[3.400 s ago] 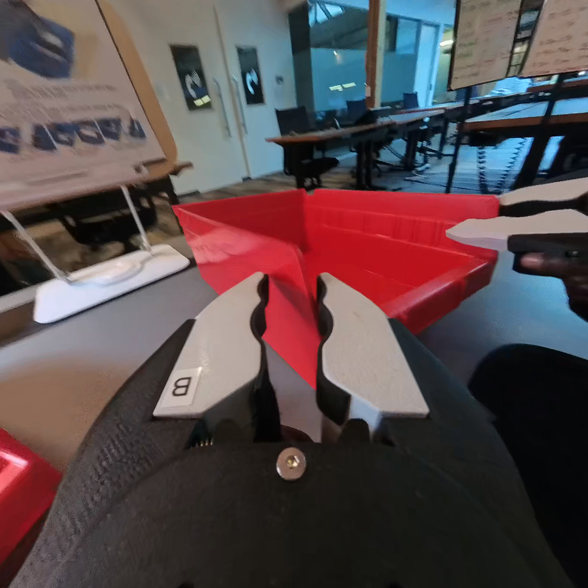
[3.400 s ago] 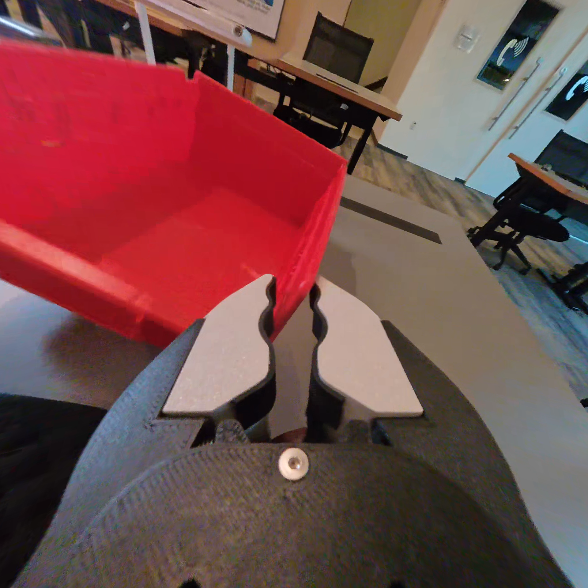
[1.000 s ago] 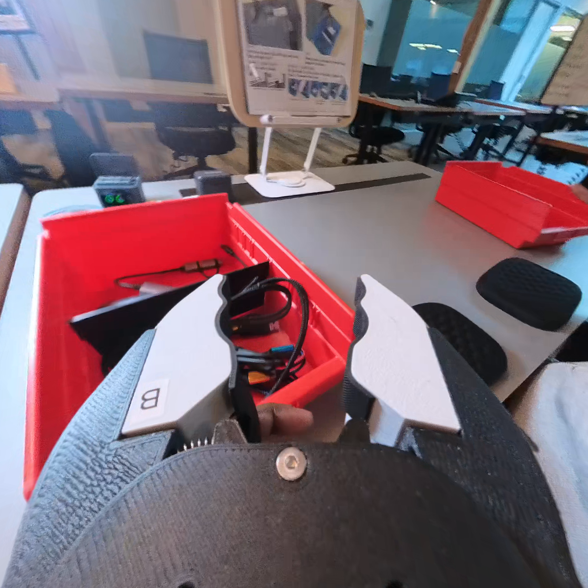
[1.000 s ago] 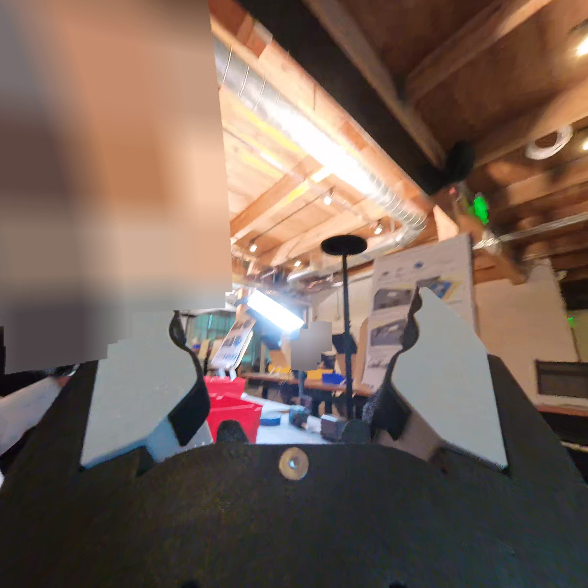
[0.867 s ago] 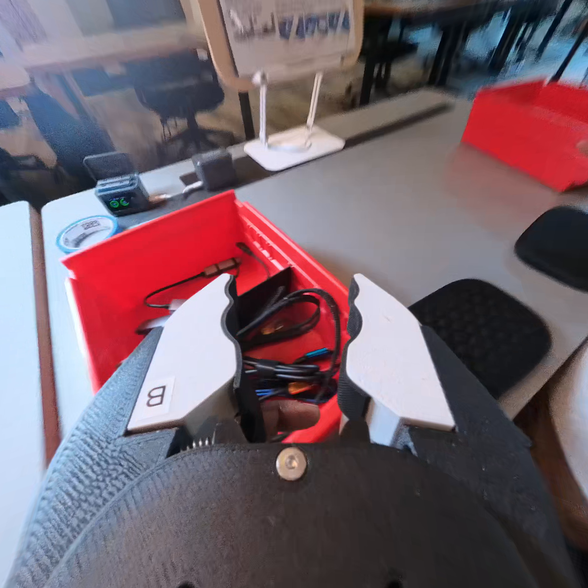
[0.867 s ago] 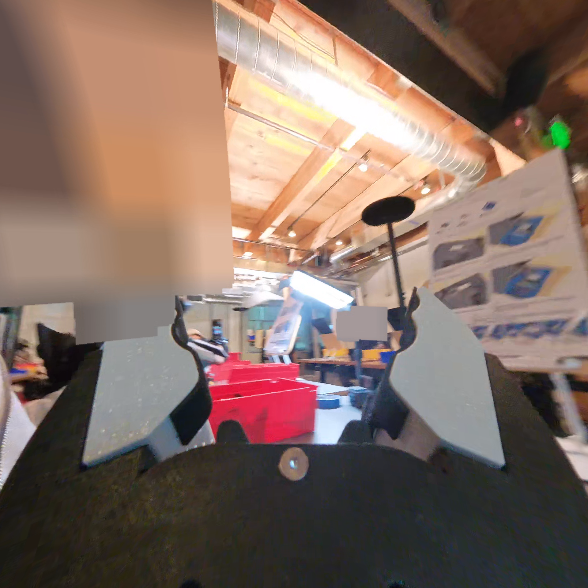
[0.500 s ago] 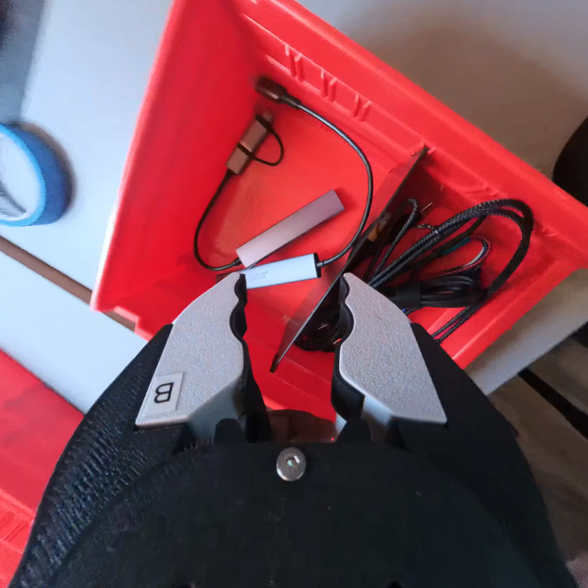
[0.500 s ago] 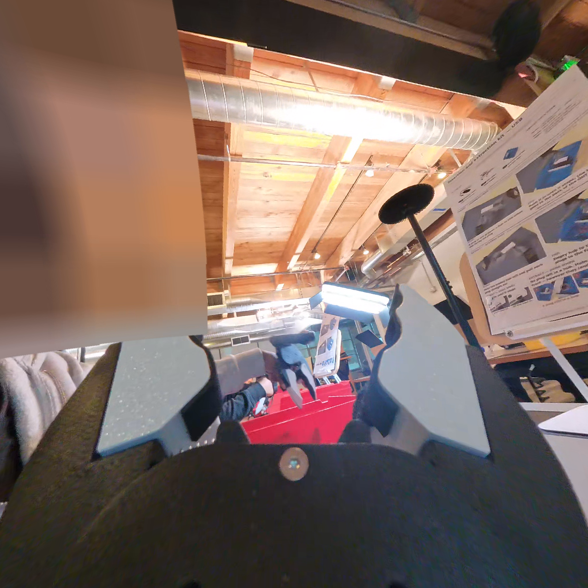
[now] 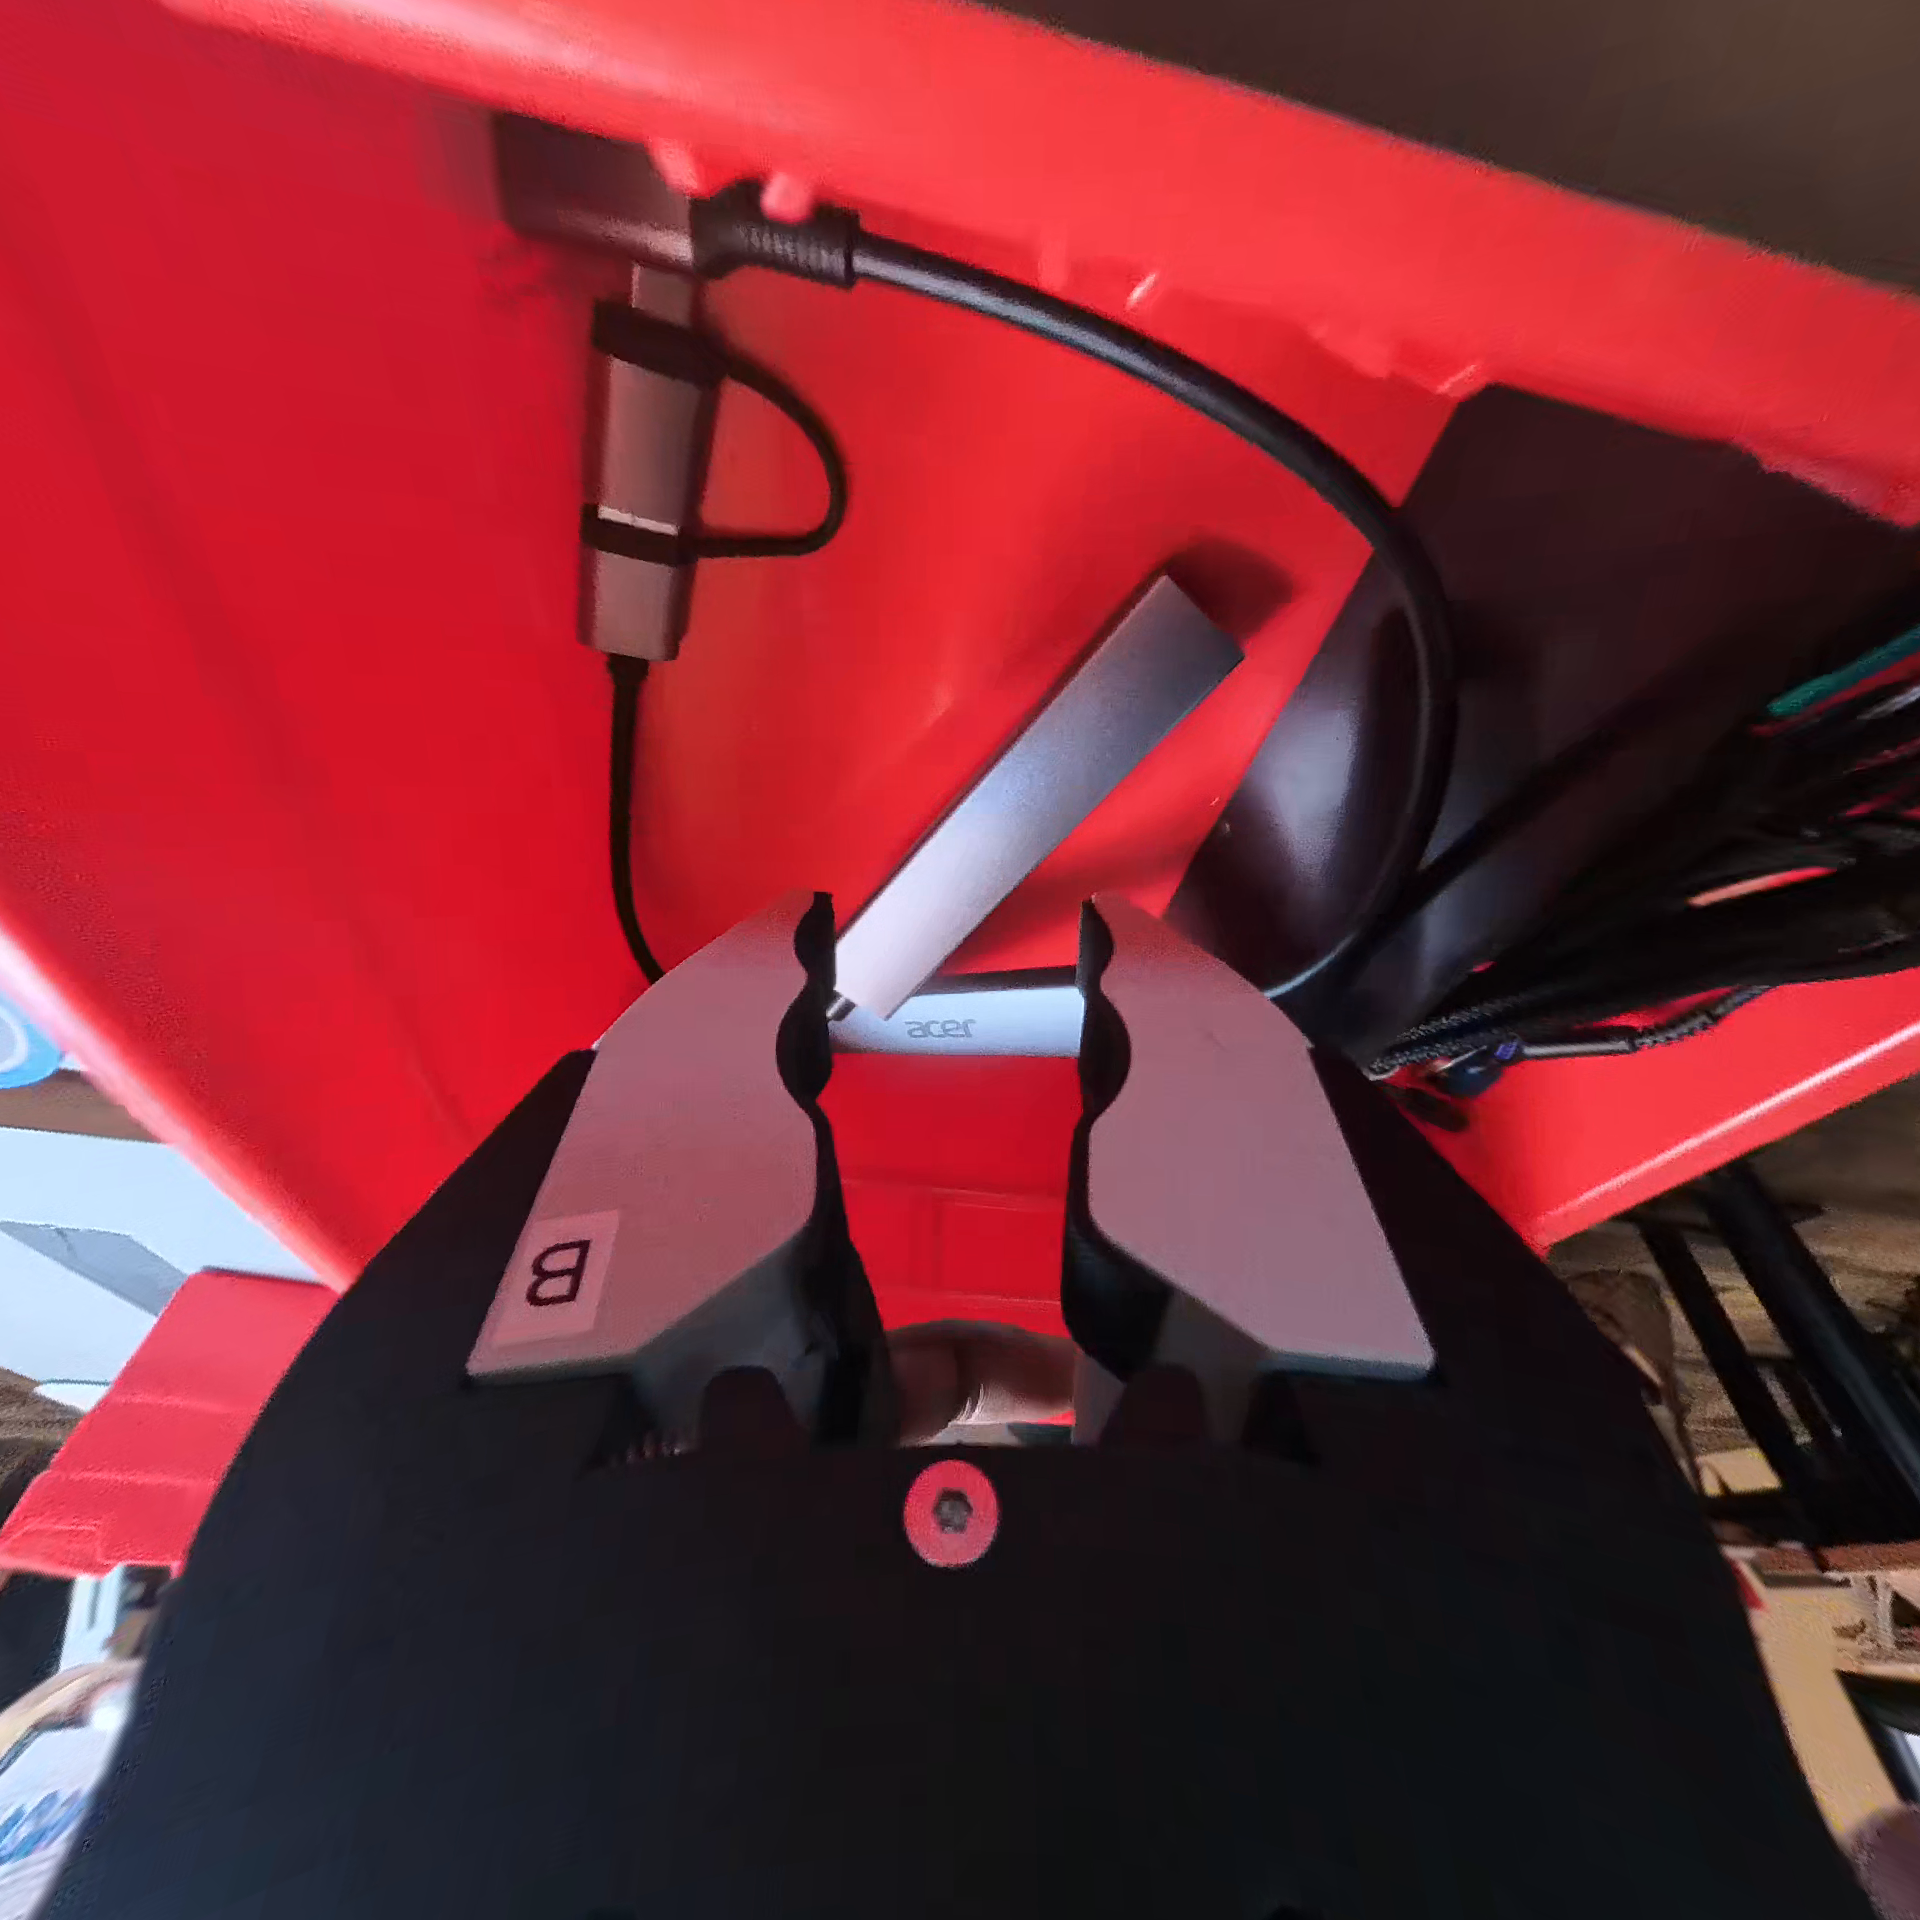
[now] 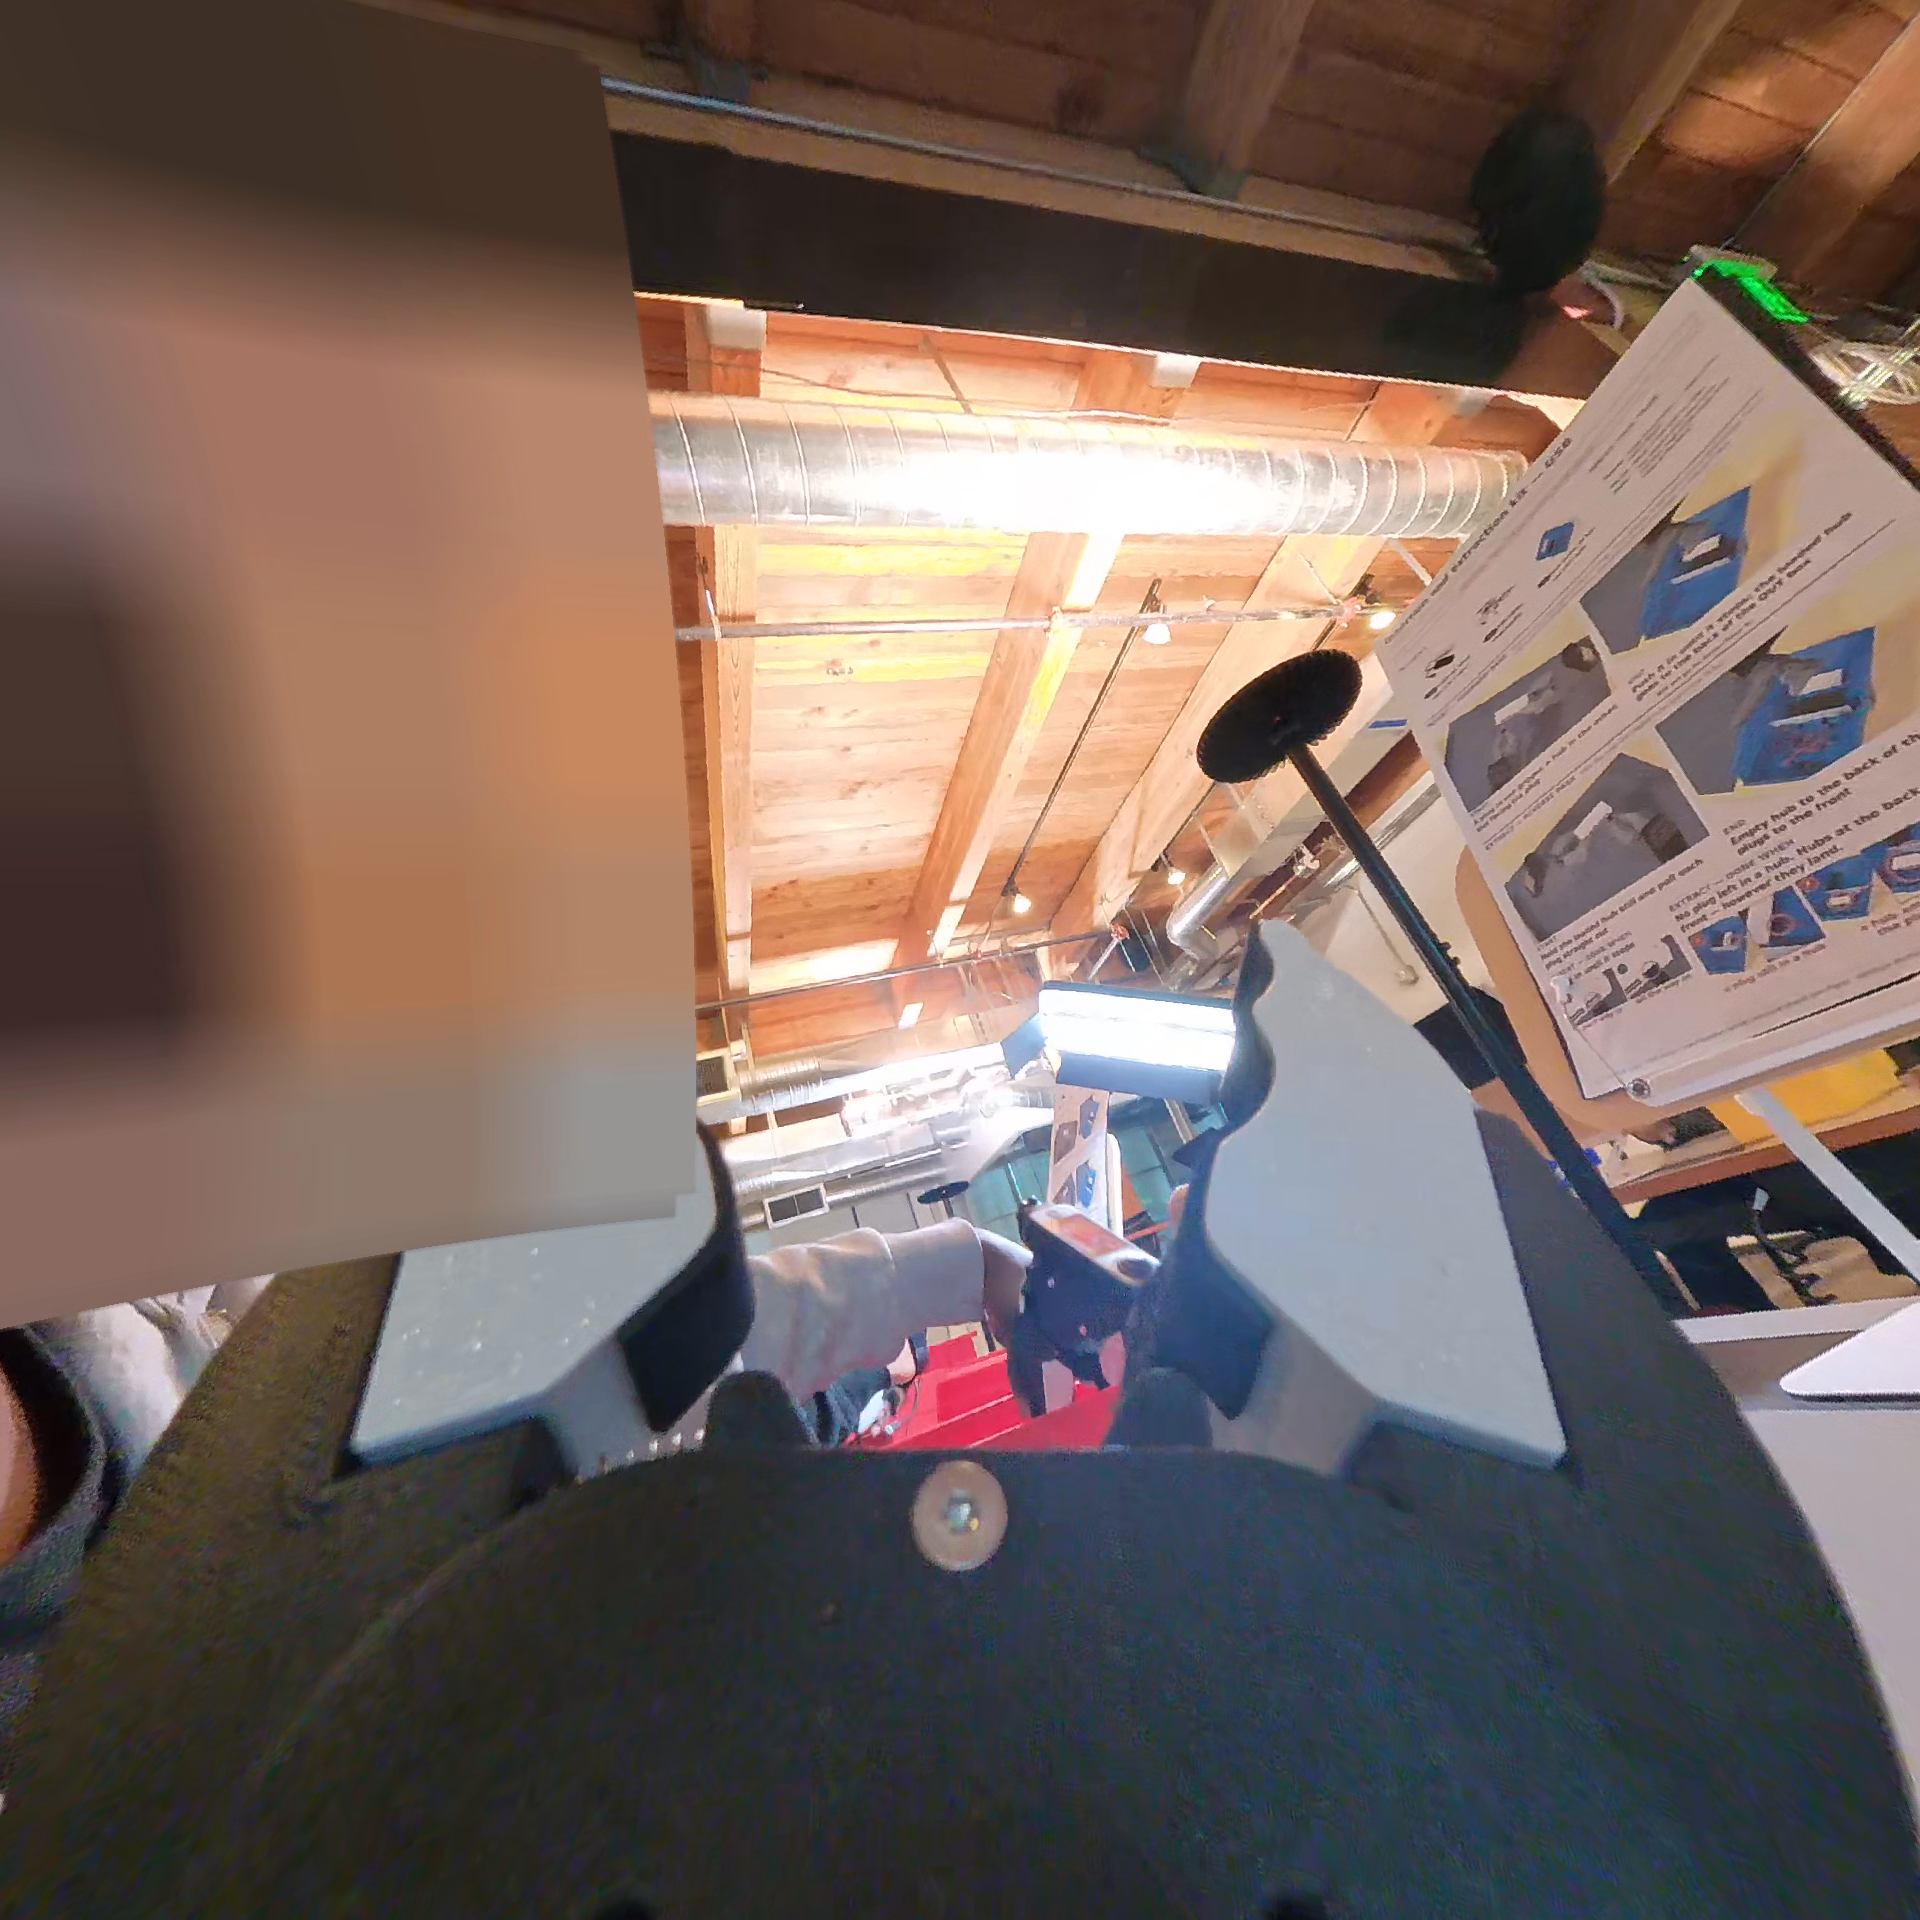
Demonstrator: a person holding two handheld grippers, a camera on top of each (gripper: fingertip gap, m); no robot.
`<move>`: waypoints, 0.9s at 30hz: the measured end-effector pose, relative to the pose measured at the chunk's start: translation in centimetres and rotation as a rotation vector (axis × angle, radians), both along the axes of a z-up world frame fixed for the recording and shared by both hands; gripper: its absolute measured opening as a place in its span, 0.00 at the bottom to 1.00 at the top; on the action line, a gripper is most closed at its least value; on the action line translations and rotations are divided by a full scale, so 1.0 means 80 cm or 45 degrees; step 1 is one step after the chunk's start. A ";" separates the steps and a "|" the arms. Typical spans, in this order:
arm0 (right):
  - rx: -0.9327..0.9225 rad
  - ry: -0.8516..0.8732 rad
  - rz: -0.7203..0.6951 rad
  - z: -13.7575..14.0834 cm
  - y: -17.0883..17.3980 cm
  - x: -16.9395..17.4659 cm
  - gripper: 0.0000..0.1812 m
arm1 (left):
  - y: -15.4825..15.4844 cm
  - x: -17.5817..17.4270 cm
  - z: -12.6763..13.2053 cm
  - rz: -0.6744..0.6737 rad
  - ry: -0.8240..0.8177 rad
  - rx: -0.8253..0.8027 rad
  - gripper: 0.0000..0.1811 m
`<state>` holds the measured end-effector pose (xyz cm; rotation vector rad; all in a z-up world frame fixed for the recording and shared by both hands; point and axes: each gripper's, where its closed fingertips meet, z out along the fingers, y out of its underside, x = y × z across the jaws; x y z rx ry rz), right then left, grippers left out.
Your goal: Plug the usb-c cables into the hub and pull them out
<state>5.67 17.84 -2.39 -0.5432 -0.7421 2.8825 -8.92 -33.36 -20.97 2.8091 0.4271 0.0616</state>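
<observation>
A: What lies around the left tongs?

B: They hang inside the red bin, partly open with nothing between them. A silver hub lies crosswise right at the tips, touching or just under them. A second, darker slim hub runs from the tips out toward 1 o'clock. At 11 o'clock sits a grey adapter plug with black bands. Its thin black cord loops round to 2 o'clock.

A: What stands in the way?

B: A black divider panel cuts the bin at 2 o'clock. Behind it, at 3 o'clock, is the bundle of braided usb-c cables, apart from both hubs. None of them is plugged in, so far as the view shows.

A: And the right tongs?

B: They are wide open and empty, tilted up at the wooden ceiling and a silver air duct. An instruction poster stands at 2 o'clock, and a black round-topped pole is just beside it. Between the fingers, far off, is another person's sleeve with a hand-held gripper over red bins.

A: What differs from half a second ago?

B: The left tongs have come down much closer to the bin floor. The silver hub, then clear ahead of the tips, now lies at them, and the tongs' gap is about the same. The right tongs stay pointed upward and have turned only a little.
</observation>
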 end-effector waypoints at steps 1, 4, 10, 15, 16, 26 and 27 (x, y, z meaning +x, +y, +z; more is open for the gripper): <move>-0.006 -0.013 -0.005 -0.001 0.001 -0.002 0.55 | -0.001 0.001 -0.004 -0.013 -0.004 -0.015 0.25; -0.002 -0.036 0.004 -0.003 -0.001 -0.005 0.54 | -0.004 0.002 -0.015 -0.068 0.003 -0.051 0.25; 0.028 -0.050 -0.012 -0.005 -0.006 -0.008 0.53 | -0.008 0.008 -0.038 -0.125 0.008 -0.074 0.25; 0.001 -0.076 -0.017 -0.006 -0.001 -0.012 0.51 | -0.004 0.008 -0.042 -0.274 0.030 -0.042 0.17; -0.005 -0.084 -0.022 -0.006 0.001 -0.013 0.51 | -0.003 0.005 -0.038 -0.317 0.056 -0.043 0.16; -0.053 -0.122 -0.034 -0.008 0.010 -0.019 0.48 | 0.029 -0.025 0.109 -0.246 0.595 0.290 0.13; -0.052 -0.122 -0.035 -0.008 0.010 -0.019 0.48 | 0.034 -0.029 0.131 -0.221 0.692 0.362 0.13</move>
